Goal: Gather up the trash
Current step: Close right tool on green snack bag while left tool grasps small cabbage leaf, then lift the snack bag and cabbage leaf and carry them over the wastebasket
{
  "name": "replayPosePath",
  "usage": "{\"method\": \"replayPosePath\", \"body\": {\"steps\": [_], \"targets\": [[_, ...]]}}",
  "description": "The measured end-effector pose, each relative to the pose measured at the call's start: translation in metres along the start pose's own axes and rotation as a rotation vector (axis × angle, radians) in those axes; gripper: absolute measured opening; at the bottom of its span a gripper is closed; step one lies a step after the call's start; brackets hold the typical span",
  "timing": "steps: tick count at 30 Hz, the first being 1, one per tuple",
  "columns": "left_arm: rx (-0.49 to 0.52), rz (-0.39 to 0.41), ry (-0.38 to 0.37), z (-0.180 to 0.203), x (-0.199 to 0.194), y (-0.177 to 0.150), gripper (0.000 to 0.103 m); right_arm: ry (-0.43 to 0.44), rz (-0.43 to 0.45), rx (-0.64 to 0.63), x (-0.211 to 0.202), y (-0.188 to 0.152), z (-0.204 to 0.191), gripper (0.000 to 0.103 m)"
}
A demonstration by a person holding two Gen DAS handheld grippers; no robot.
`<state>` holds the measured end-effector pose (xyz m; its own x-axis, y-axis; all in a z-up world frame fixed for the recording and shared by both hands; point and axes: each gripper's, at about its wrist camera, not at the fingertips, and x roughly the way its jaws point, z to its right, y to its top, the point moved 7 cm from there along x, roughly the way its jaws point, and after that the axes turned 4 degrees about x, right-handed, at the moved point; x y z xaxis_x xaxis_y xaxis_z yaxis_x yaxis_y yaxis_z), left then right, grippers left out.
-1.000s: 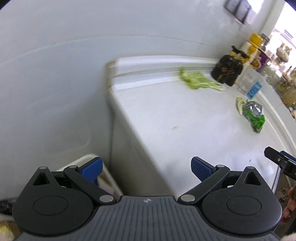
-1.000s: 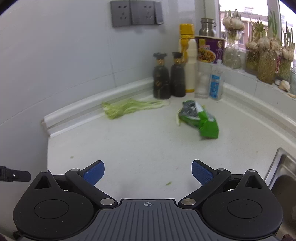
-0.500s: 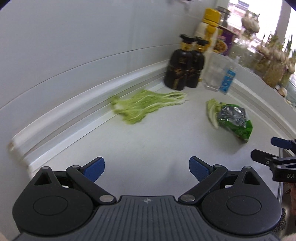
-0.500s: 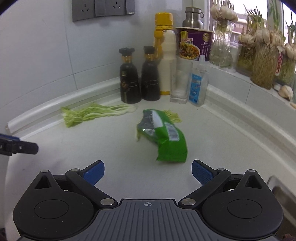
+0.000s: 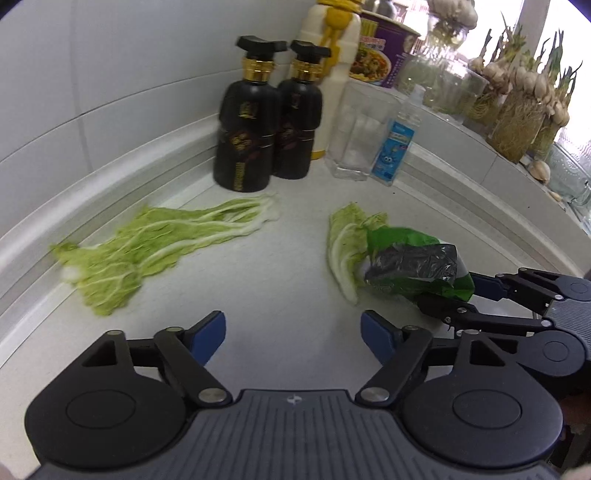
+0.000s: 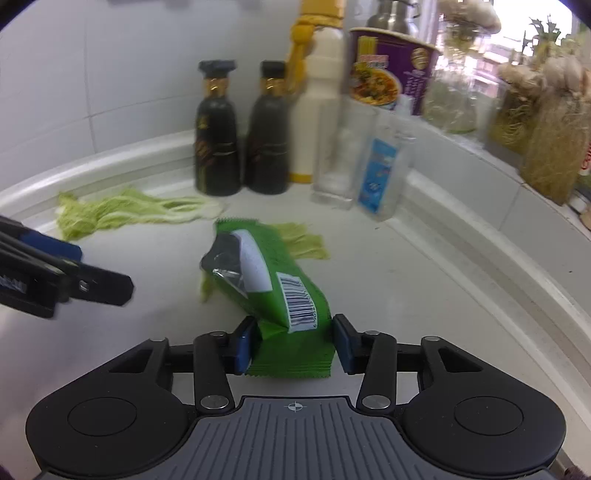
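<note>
The white countertop (image 5: 295, 280) meets a wall (image 5: 129, 55) of pale grey tiles with a rounded white backsplash (image 5: 110, 166). At the right, bright daylight comes through a window (image 6: 517, 33) above a ledge (image 5: 498, 173).

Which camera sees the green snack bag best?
The right wrist view: the green snack bag fills the middle, barcode showing, its near end between the right gripper pads, whose jaws have just been closing. The left wrist view shows it off to one side, crumpled.
</note>
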<state>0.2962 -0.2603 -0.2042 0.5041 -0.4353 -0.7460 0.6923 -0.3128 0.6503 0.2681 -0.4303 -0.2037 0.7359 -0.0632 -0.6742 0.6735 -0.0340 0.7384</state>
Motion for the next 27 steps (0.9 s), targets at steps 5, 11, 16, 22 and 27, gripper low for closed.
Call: {"method": "replayPosePath", "body": {"steps": [5,11,16,22,27], "targets": [[0.018,0.015,-0.021,0.019,0.016,0.012,0.064,-0.037,0.014,0.039,-0.005,0.000,0.022,0.038],[0.053,0.016,-0.012,0.034,0.037,0.025,0.051,-0.062,0.015,0.061,-0.010,-0.003,0.039,0.038],[0.082,0.005,0.064,0.035,0.056,0.033,0.040,-0.066,0.009,0.072,-0.013,-0.006,0.042,0.038],[0.067,0.007,0.060,0.031,0.053,0.035,0.006,-0.069,0.010,0.059,-0.016,-0.007,0.040,0.038],[0.047,0.011,0.057,0.023,0.037,0.030,0.005,-0.065,0.011,0.079,-0.020,-0.006,0.039,0.038]]}}
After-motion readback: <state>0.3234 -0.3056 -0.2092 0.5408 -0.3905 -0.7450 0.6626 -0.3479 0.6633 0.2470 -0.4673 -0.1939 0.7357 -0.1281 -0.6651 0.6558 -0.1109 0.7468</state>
